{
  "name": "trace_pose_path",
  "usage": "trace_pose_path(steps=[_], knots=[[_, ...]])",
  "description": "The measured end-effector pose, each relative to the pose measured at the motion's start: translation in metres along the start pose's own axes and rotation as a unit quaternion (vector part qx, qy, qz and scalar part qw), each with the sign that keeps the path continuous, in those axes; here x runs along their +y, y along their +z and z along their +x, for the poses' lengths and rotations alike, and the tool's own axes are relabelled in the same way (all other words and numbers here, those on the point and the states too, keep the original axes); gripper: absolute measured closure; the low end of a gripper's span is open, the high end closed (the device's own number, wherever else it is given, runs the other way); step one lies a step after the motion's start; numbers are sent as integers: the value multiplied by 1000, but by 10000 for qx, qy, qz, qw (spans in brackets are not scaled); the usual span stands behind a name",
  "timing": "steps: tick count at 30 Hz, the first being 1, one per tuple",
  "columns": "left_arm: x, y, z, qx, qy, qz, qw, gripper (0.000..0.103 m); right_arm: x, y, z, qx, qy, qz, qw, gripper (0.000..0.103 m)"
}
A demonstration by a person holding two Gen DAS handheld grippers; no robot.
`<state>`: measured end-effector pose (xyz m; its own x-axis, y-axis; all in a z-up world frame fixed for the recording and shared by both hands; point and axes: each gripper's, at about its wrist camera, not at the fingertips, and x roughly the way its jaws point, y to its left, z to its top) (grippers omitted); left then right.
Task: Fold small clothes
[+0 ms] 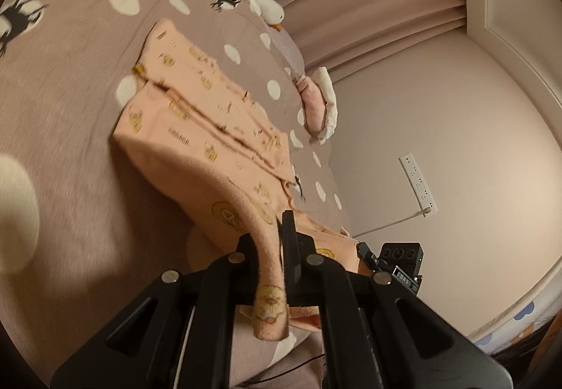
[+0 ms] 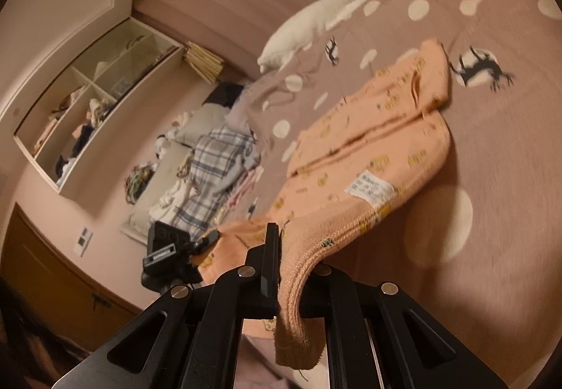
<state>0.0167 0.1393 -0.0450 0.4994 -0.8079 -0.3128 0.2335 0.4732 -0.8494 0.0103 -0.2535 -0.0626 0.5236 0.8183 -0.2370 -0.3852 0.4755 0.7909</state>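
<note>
A small peach garment (image 1: 196, 129) with yellow prints lies on a mauve polka-dot bedspread (image 1: 70, 108). My left gripper (image 1: 272, 248) is shut on one edge of it, the cloth pinched between the black fingers and lifted off the bed. In the right wrist view the same garment (image 2: 379, 143) shows its ribbed hem and a white care label (image 2: 372, 190). My right gripper (image 2: 286, 255) is shut on the ribbed hem, which hangs over it. The other gripper shows beyond the cloth in each view (image 1: 400, 262) (image 2: 168, 248).
A white plush goose (image 2: 316, 20) lies on the bed beyond the garment. A folded pink item (image 1: 314, 104) sits near the bed edge. A pile of clothes with a plaid piece (image 2: 210, 164), a wall shelf (image 2: 87, 97) and a power strip (image 1: 418, 185) are off the bed.
</note>
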Motion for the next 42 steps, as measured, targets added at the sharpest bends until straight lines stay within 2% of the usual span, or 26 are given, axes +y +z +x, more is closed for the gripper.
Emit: trace_pose_path(steps=[11, 20, 31, 38, 42], knots=[[-3, 51, 23, -227, -84, 105, 9997, 101, -2, 48, 12, -301, -133, -147, 9994, 95], [13, 108, 53, -464, -94, -79, 9988, 101, -31, 103, 35, -469, -387, 107, 9981, 95], [50, 172, 101, -432, 332, -407, 9977, 101, -68, 158, 85, -286, -811, 407, 9955, 95], [67, 210, 127, -463, 533, -557, 9960, 101, -99, 187, 103, -343, -998, 838, 9909, 95], [82, 226, 147, -295, 692, -771, 9942, 100, -122, 196, 113, -203, -1165, 1180, 9860, 95]])
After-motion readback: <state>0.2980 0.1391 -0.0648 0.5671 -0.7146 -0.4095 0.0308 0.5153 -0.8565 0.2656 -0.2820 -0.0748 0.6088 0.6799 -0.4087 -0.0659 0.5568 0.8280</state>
